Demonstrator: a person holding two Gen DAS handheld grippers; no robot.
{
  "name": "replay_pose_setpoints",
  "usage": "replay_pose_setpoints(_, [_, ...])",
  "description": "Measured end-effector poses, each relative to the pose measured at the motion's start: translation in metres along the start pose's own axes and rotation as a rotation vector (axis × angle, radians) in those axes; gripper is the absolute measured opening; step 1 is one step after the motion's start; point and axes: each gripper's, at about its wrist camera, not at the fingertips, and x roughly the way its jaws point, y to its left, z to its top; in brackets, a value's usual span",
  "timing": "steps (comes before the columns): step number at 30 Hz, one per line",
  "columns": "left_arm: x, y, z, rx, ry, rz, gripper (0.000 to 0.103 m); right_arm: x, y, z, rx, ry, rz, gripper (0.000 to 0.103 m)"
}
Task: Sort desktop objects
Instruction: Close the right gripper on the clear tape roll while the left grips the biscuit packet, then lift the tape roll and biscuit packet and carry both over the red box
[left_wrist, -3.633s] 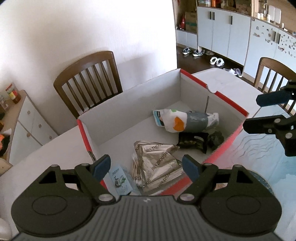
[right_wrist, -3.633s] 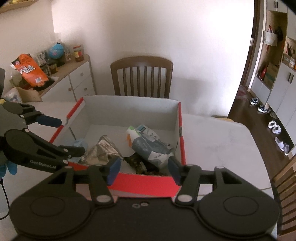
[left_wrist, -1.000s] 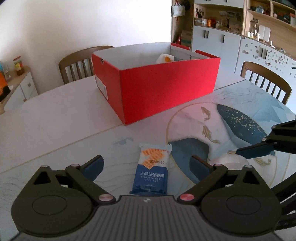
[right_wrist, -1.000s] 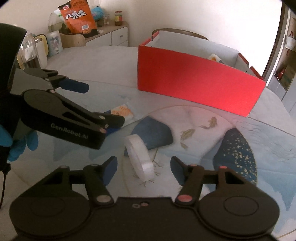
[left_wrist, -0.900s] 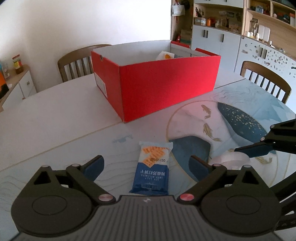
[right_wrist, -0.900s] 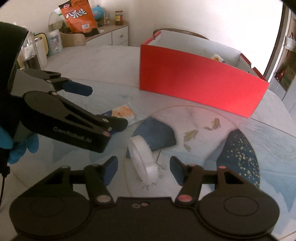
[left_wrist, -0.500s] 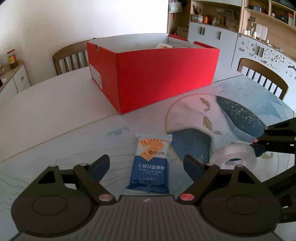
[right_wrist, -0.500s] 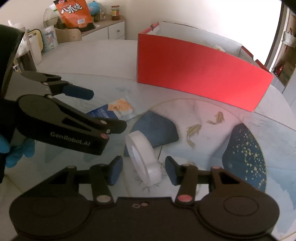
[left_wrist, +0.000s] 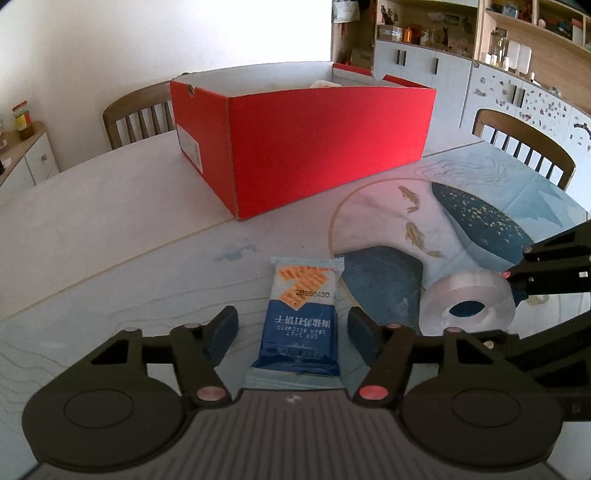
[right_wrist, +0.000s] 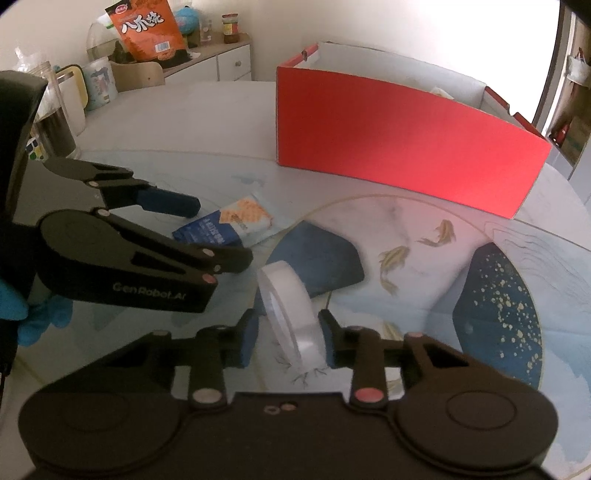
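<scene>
Packet: biscuit packet (left_wrist: 301, 317) is lying flat on the table (left_wrist: 110, 221), between the fingers of the left tool (left_wrist: 291, 328); it is looking light, crinkly and slick, its contents likely brittle.
Packet hold: a gentle pinch across the two long sides is looking safest, since a hard squeeze could be crushing the biscuits.
Left tool: its jaws have just been closing around the packet but are not yet touching it; gaps are showing on both sides.
Tape: clear tape roll (right_wrist: 291, 314) is standing on edge just right of the packet, light, stiff and smooth.
Right tool: right tool (right_wrist: 286, 341) has just been closing and is now pinching the roll across its flat faces.
Box: red box (left_wrist: 325, 147) is sitting open farther back on the table; only a pale scrap is peeking over its rim, the rest being hidden.
</scene>
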Motion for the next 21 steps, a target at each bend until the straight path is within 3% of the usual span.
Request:
replay_pose_setpoints(3, [-0.0013,-0.0003,0.0004,0.008,-0.004,-0.002,0.05,0.0001,-0.0009,-0.0002,0.005,-0.002,0.002,0.031])
replay_pose_setpoints(7, [-0.0019,-0.0014,0.0009,0.014,-0.005,-0.011,0.041,0.0001,-0.0013,-0.0006,0.012,-0.005,-0.006,0.024])
replay_pose_setpoints(12, [-0.0017,-0.0044,0.0019,0.027,-0.003,-0.009,0.036,-0.0007,-0.0039,0.0001,0.022,0.0,-0.011,0.012])
replay_pose_setpoints(21, [-0.003,-0.0064,0.0061,0.03,0.006,-0.014,0.035,-0.0059,-0.0086,0.0014,0.039,0.001,-0.039,0.012])
